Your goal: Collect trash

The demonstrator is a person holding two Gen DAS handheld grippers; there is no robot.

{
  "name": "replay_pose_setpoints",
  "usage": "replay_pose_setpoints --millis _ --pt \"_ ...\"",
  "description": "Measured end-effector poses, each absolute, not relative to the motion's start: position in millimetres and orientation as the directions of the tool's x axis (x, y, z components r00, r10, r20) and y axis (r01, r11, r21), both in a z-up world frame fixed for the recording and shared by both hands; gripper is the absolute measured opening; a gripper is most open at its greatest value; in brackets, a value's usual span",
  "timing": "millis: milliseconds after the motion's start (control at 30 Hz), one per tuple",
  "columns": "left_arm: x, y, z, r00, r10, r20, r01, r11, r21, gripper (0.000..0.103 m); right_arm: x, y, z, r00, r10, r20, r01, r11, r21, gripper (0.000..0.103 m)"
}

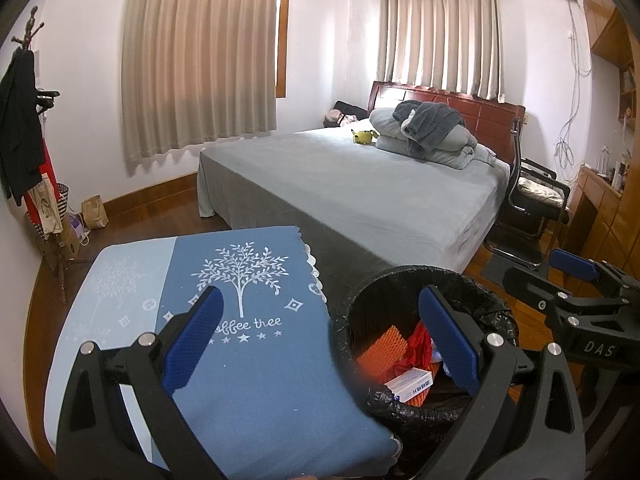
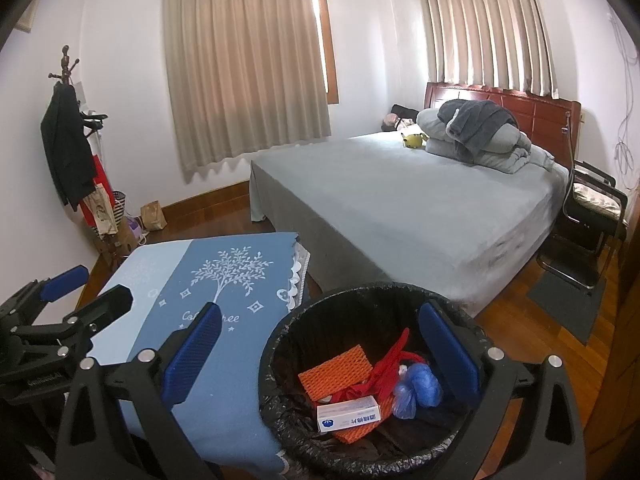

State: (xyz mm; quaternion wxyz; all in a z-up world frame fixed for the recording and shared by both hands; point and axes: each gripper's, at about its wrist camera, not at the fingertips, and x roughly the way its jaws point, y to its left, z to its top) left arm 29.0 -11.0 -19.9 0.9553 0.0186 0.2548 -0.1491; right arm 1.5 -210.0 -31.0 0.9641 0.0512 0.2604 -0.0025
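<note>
Black plastic lines the round trash bin, which is set on the wood floor right beside a low table. The table is covered by a blue cloth printed with a white tree. Inside the bin, an orange foam net, a red mesh bag, a blue plastic wad and a small white box are piled together. The box is laid on top of the orange net.

The left gripper is held over the near edge of the bin and the table. Its jaws are spread wide, and nothing is held between them. One blue pad is seen over the cloth, the other over the bin.

The right gripper is held above the bin too. Its jaws are also wide apart with nothing between them. One pad is over the cloth, the other just inside the bin's far rim.

Behind the bin, a big bed with a grey sheet is seen. Folded grey bedding and a small yellow toy are placed near the wood headboard. A black chair is set beside the bed. A coat rack with dark clothes is placed by the wall, well away from the bin. Beige curtains are drawn over the windows.
</note>
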Motion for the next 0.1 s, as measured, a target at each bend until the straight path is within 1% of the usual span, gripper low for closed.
replay_pose_setpoints --millis 100 --pt "29.2 -11.3 -19.4 0.826 -0.275 -0.491 0.294 0.955 -0.040 0.095 1.1 -210.3 -31.9 0.864 0.022 -0.504 0.031 0.995 0.098 0.097"
